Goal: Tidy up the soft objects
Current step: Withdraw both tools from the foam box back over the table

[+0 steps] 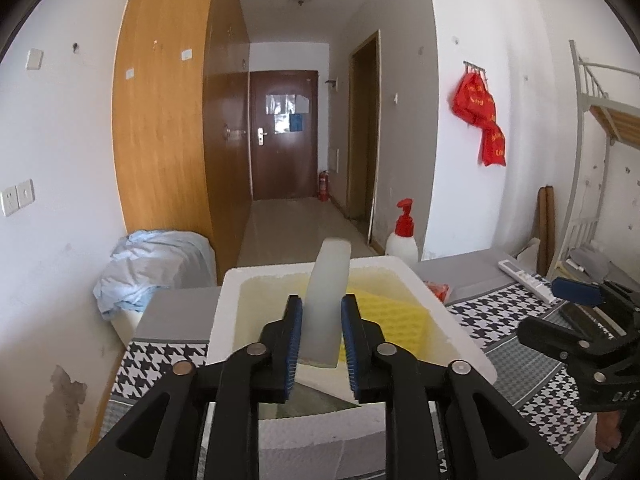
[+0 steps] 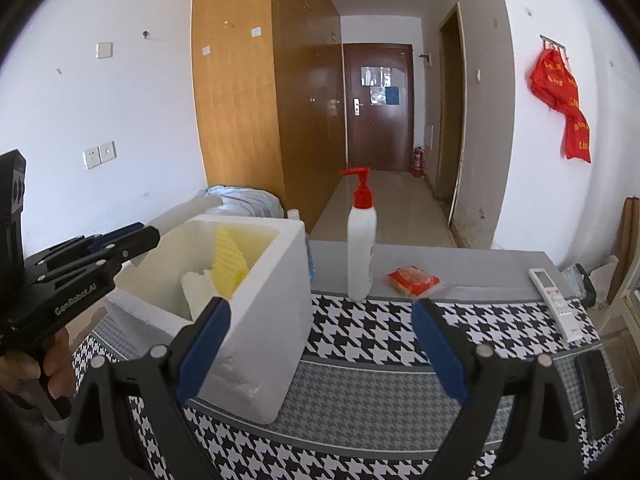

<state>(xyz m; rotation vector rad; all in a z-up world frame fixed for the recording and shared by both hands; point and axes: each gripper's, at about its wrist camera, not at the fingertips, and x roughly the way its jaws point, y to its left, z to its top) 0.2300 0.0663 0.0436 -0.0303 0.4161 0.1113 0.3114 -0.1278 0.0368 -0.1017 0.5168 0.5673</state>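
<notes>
The left hand-held gripper (image 1: 321, 334) pinches a pale translucent sheet (image 1: 325, 300) above the foam box (image 1: 452, 320); loosened too soon, it may tip outside; the right hand-held gripper (image 2: 320, 344) gapes empty

My table (image 2: 400, 364) wears a houndstooth cloth. On it stand a foam box (image 2: 256, 340) at the left and a pump bottle (image 2: 361, 248) beside it; a red packet (image 2: 413, 280), remote (image 2: 554, 300) and phone (image 2: 597, 392) lie rightward.
</notes>
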